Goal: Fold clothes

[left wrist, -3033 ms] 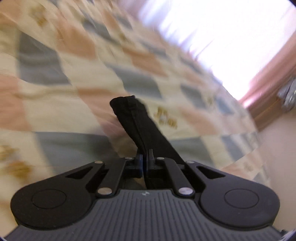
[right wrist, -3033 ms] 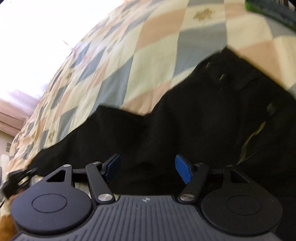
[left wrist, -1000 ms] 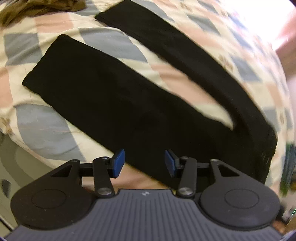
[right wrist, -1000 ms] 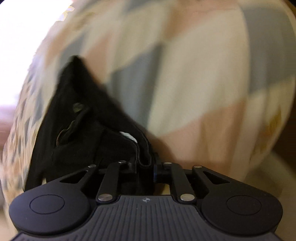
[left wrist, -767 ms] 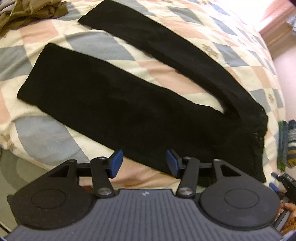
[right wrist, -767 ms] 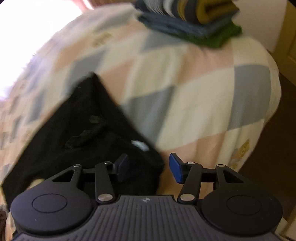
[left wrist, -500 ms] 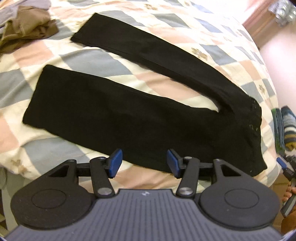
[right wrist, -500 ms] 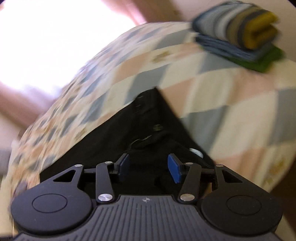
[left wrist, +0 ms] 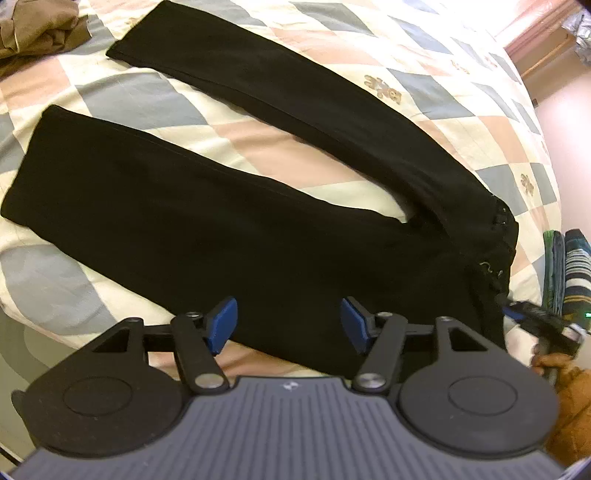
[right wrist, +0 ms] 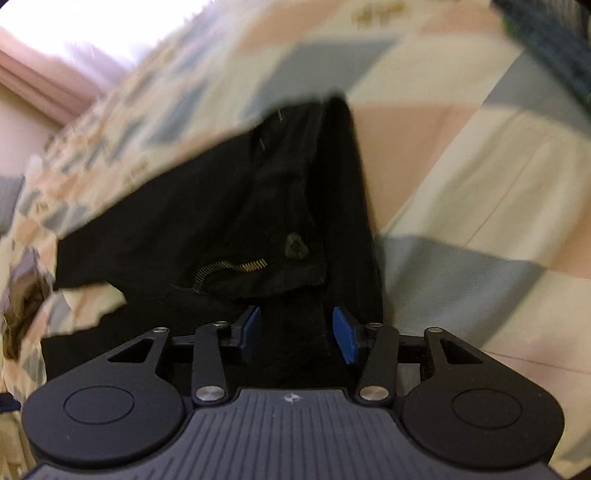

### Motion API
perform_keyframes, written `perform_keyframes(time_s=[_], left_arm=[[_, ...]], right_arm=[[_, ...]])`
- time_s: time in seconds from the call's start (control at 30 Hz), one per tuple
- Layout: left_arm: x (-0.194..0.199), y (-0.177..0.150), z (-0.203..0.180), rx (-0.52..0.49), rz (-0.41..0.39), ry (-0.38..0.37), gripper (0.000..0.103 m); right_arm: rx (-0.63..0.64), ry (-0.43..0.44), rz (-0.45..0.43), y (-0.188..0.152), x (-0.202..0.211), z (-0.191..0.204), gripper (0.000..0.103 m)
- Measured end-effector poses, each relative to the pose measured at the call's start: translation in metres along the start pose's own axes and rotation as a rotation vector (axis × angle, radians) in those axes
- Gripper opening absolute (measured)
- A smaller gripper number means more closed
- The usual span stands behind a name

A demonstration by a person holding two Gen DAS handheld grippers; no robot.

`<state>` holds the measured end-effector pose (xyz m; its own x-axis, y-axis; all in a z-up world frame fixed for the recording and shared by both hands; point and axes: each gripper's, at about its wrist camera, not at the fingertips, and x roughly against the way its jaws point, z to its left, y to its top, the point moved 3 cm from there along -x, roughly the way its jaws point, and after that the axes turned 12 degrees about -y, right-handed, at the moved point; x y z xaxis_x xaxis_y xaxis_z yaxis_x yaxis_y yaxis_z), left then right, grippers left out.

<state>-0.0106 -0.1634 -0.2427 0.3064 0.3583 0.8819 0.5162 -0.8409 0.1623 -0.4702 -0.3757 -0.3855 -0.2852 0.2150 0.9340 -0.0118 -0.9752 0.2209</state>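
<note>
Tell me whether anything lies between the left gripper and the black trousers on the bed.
Nothing visible does. The left gripper, its jaws opening and empty, hangs directly over the nearer leg of the black trousers, which lie flat on the checked quilt. The crumpled brown garment sits well off, beyond the hems.

a home bedroom: a bed under a checked quilt (left wrist: 155,92), folded clothes (left wrist: 569,273) stacked on it.

Black linkage arms, silver pivot screws, blue jaws, grey ribbed housing, possibly orange-brown sleeve (left wrist: 570,417)
</note>
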Motion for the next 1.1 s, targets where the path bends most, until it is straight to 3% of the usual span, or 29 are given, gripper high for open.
perform_keyframes(time_s=[0.03, 0.07, 0.17, 0.33, 0.43, 0.57, 0.63, 0.7, 0.73, 0.8, 0.9, 1.0, 1.1], left_arm=[[-0.001, 0.002, -0.002, 0.008, 0.0, 0.01, 0.058], [-0.002, 0.004, -0.004, 0.014, -0.003, 0.015, 0.058], [-0.003, 0.012, -0.009, 0.033, -0.017, 0.019, 0.059], [-0.01, 0.026, -0.025, 0.043, -0.021, -0.004, 0.06], [-0.012, 0.034, -0.038, 0.022, -0.035, -0.02, 0.061], [-0.01, 0.039, -0.044, 0.009, -0.056, -0.021, 0.063], [-0.009, 0.04, -0.042, 0.017, -0.059, -0.012, 0.063], [-0.006, 0.039, -0.041, 0.023, -0.065, -0.009, 0.063], [-0.005, 0.039, -0.04, 0.022, -0.07, -0.008, 0.063], [-0.003, 0.038, -0.038, 0.025, -0.074, -0.003, 0.063], [-0.001, 0.034, -0.031, 0.041, -0.068, 0.004, 0.063], [0.002, 0.03, -0.026, 0.042, -0.064, 0.014, 0.063], [0.009, 0.027, -0.019, 0.041, -0.063, 0.019, 0.063]], right_arm=[[0.001, -0.004, 0.028, -0.001, -0.007, 0.0, 0.04], [-0.001, 0.0, 0.046, -0.002, -0.011, -0.001, 0.032], [0.018, 0.038, 0.021, -0.011, 0.004, -0.002, 0.01], [0.094, 0.158, -0.115, -0.045, 0.069, 0.016, 0.006], [0.195, 0.151, -0.173, -0.061, 0.092, 0.036, 0.006], [0.231, -0.005, -0.28, -0.057, 0.1, 0.039, 0.005], [0.158, -0.202, -0.329, -0.036, 0.089, 0.023, 0.004], [0.09, -0.392, -0.321, -0.017, 0.078, 0.008, 0.006], [0.074, -0.402, -0.337, -0.012, 0.079, 0.006, 0.006], [0.078, -0.287, -0.37, -0.011, 0.084, 0.017, 0.007], [0.213, -0.13, -0.312, -0.023, 0.065, 0.061, 0.005], [0.307, -0.159, -0.224, -0.032, 0.023, 0.09, 0.005], [0.227, -0.242, -0.151, -0.029, -0.01, 0.087, 0.004]])
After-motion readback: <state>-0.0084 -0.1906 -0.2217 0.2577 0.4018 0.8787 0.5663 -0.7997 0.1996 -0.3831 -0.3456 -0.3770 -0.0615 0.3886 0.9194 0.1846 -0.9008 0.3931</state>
